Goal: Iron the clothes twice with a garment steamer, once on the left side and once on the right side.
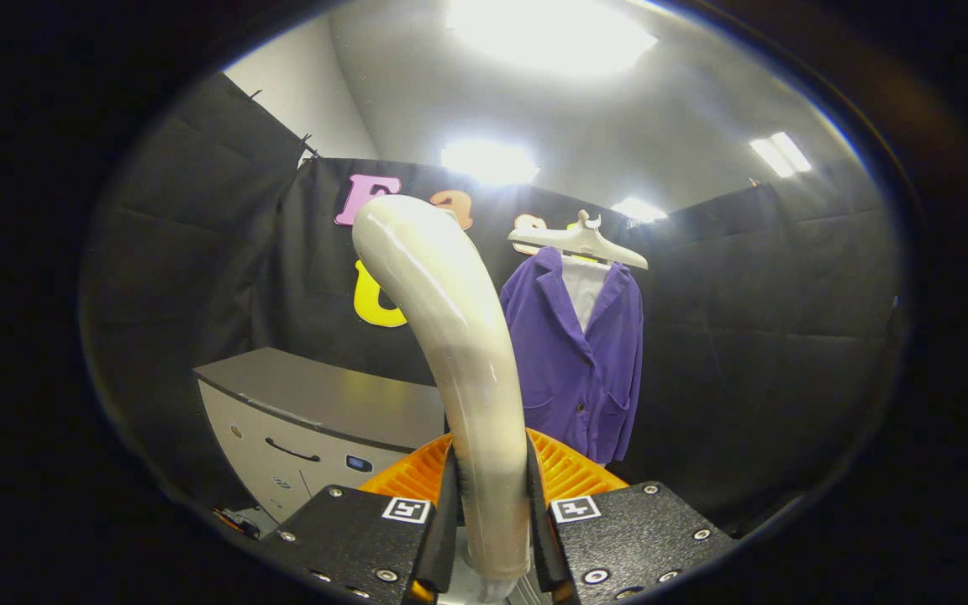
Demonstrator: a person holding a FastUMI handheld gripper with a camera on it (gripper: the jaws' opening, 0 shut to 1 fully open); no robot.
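Clamped tight, gripper [492, 538] on the steamer [459, 353] handle (both fingers pressing). Rising between them, curving up. Beyond, slightly right: purple jacket [581, 361] on a hanger [578, 239]. Cabinet [316, 420] off left.

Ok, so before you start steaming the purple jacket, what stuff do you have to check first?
1. Grip on the steamer handle: the gripper has both fingers pressed on it. Ok.
2. Purple jacket on its white hanger: hanging up, front facing this way. Ok.
3. Steamer near the cloth: not ok, the jacket hangs well beyond the fingers, against the booth wall.
4. Way to the jacket: nothing stands in between; the grey cabinet is off to the side. Ok.
5. Steam coming out: cannot tell.
6. Which side has been ironed: cannot tell.
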